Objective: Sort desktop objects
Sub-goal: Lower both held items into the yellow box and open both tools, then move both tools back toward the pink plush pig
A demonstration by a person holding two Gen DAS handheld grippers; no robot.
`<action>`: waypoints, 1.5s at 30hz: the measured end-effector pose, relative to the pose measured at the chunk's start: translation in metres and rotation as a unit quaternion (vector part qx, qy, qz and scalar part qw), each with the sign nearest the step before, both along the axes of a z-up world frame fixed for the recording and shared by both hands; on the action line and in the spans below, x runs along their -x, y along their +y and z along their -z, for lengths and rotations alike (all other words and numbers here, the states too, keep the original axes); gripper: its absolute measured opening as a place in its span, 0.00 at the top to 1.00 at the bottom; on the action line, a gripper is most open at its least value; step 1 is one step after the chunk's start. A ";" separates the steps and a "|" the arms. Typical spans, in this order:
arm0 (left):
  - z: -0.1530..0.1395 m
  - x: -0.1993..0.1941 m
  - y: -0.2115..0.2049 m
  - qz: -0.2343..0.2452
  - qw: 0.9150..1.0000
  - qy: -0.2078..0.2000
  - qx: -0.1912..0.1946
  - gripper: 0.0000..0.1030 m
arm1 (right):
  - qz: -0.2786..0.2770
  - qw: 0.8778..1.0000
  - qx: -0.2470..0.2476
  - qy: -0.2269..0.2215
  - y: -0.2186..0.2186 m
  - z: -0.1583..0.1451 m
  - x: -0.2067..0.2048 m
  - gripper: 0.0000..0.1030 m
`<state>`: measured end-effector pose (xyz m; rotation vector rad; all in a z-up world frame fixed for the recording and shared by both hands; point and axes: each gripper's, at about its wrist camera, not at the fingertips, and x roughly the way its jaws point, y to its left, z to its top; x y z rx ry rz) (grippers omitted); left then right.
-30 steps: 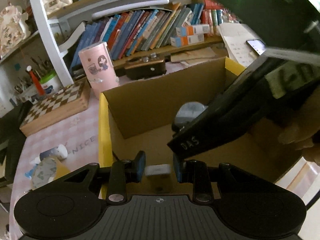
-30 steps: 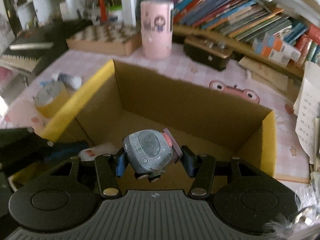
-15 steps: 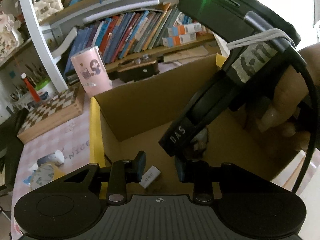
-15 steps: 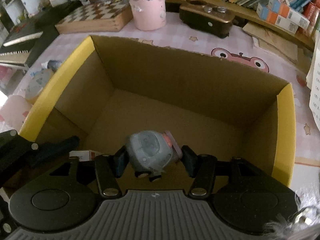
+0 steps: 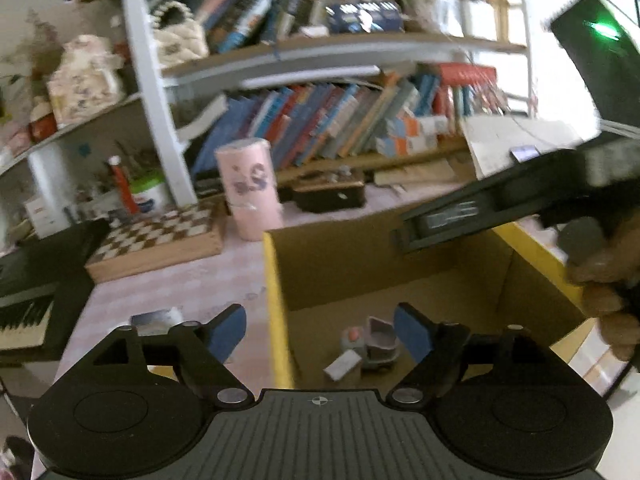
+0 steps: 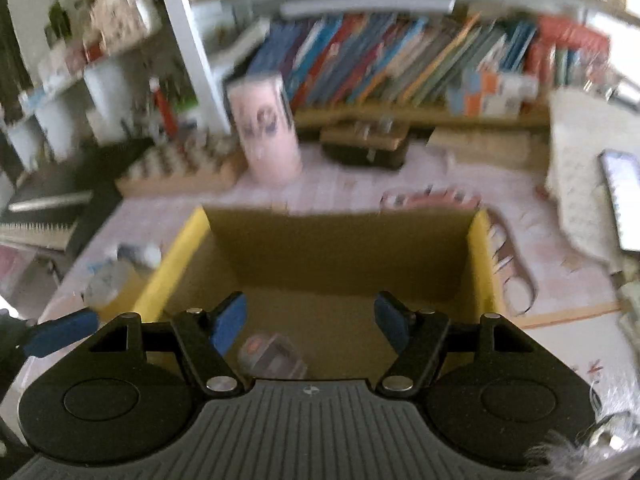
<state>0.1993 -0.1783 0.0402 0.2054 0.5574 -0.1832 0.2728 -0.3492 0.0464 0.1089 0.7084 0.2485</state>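
Note:
An open cardboard box with yellow flap edges [image 5: 274, 304] [image 6: 482, 264] stands on the pink desk. On its floor lie a small grey clock [image 5: 376, 342] [image 6: 272, 358] and a little white box [image 5: 342, 364] beside it. My left gripper [image 5: 320, 332] hovers over the box's left wall, its jaws opening with nothing between them. My right gripper [image 6: 310, 322] hangs above the box, jaws also opening and empty; the clock lies below it. The left wrist view shows the right gripper's body [image 5: 480, 216] in a hand [image 5: 608, 292] at the right.
A pink cylinder tin [image 5: 250, 192] [image 6: 266, 132], a chessboard box [image 5: 156, 240] and a brown case [image 5: 330, 194] stand behind the box, below shelves of books [image 6: 400, 64]. A tape roll [image 6: 108, 288] lies left of the box. A phone [image 6: 624, 200] lies at the right.
The left gripper let go of the white box and the right gripper let go of the grey clock; both now lie on the box floor. Both grippers opened, rose and pulled back.

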 end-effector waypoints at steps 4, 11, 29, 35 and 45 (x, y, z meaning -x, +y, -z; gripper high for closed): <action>-0.009 0.015 0.018 -0.036 0.999 -0.012 0.021 0.17 | 0.024 0.998 0.009 -0.059 -0.009 -0.018 0.029 0.32; -0.012 0.037 0.046 -0.078 0.995 -0.037 0.042 0.16 | 0.076 0.990 0.020 -0.119 -0.029 -0.028 0.076 0.28; 0.008 0.076 0.088 -0.090 0.994 -0.029 0.059 0.16 | 0.181 0.981 0.009 -0.073 -0.014 0.015 0.157 0.28; 0.019 0.091 0.110 -0.088 0.994 -0.013 0.057 0.16 | 0.187 0.981 0.011 -0.047 0.017 0.029 0.183 0.28; 0.028 0.124 0.144 -0.074 0.996 0.004 0.054 0.16 | 0.175 0.984 0.015 -0.009 0.079 0.044 0.220 0.27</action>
